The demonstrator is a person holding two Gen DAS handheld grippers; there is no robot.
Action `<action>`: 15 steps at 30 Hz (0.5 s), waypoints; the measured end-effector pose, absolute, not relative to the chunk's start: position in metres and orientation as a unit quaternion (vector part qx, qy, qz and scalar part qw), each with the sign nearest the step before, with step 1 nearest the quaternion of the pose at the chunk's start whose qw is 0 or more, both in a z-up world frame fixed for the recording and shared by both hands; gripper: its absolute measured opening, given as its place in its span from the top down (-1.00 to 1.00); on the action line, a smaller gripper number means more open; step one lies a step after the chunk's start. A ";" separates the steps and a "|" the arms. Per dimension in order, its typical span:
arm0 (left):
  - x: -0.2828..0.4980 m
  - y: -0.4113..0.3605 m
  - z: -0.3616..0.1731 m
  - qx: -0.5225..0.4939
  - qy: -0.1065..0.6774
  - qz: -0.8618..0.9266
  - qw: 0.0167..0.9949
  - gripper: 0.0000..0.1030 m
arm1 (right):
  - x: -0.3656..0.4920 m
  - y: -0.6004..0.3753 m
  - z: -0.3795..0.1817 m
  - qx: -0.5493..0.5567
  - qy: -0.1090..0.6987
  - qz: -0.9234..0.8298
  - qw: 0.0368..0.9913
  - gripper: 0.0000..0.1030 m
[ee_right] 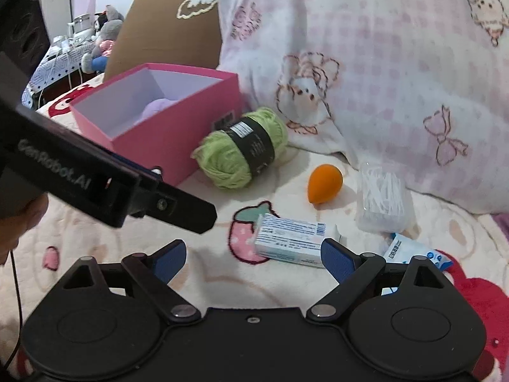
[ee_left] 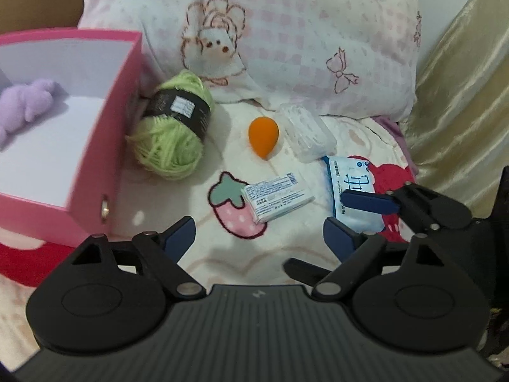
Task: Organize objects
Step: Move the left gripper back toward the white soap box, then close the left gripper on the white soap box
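Left tongs (ee_left: 259,234) and right tongs (ee_right: 253,256) both gape wide, gripping nothing, above a bed blanket (ee_right: 206,270). White carton (ee_right: 288,238) lies just ahead of the right tongs; orange sponge (ee_right: 324,183) at one o'clock, green yarn (ee_right: 241,149) at twelve, touching the pink box (ee_right: 178,146) at eleven. Cotton-swab case (ee_right: 383,197) sits at two o'clock, beside a blue packet (ee_right: 410,250).

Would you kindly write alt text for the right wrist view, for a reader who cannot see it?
The open right claw hovers over a strawberry-print blanket, just short of a small white-and-blue box. Beyond lie an orange egg-shaped sponge, a clear case of cotton swabs, green yarn against an open pink box, and a pillow.
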State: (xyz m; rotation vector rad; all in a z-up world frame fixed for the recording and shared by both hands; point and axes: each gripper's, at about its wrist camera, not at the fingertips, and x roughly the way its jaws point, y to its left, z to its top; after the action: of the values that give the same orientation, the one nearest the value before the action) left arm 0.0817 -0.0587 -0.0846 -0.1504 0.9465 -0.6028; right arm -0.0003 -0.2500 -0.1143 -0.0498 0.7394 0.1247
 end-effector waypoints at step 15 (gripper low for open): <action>0.110 -0.088 -0.135 -0.124 0.442 -0.286 0.841 -0.20 | 0.029 -0.267 -0.149 -0.042 0.373 0.046 0.926 -0.76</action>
State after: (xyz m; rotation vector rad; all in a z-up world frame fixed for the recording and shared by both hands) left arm 0.1100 -0.0883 -0.1350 -0.2612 0.9344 -0.6048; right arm 0.0292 -0.2666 -0.1487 -0.0864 0.7656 0.0941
